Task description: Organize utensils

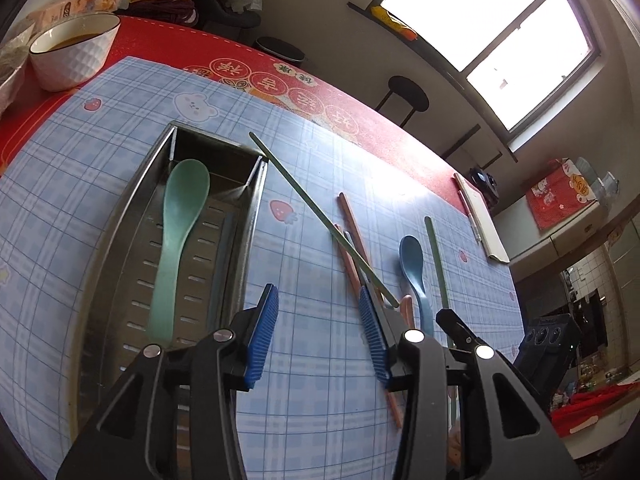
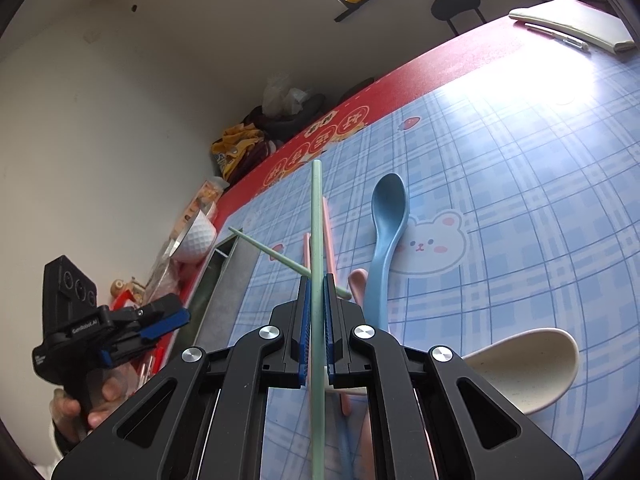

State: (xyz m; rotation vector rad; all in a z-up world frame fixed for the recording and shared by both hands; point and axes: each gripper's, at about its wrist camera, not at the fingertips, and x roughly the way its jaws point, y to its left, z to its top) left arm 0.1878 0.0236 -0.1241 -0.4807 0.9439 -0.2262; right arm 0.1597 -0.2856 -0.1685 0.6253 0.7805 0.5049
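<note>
My right gripper [image 2: 318,280] is shut on a green chopstick [image 2: 317,224] that runs straight ahead between its blue pads; it also shows in the left wrist view [image 1: 436,258]. My left gripper [image 1: 318,300] is open and empty above the mat, right of the steel utensil tray [image 1: 120,240]. A green spoon [image 1: 176,232] lies in the tray. A second green chopstick [image 1: 312,208] leans from the tray's far rim toward the loose utensils. Pink chopsticks [image 1: 352,220], a blue spoon [image 2: 386,232], a pink spoon [image 2: 358,280] and a white spoon [image 2: 528,364] lie on the checked mat.
A white bowl [image 1: 72,52] with brown liquid stands at the table's far left corner, beside a tissue box [image 1: 76,2]. A notebook with a pen [image 1: 482,216] lies at the table's far right edge. A black stool [image 1: 408,94] stands beyond the table. Clothes are piled at the back.
</note>
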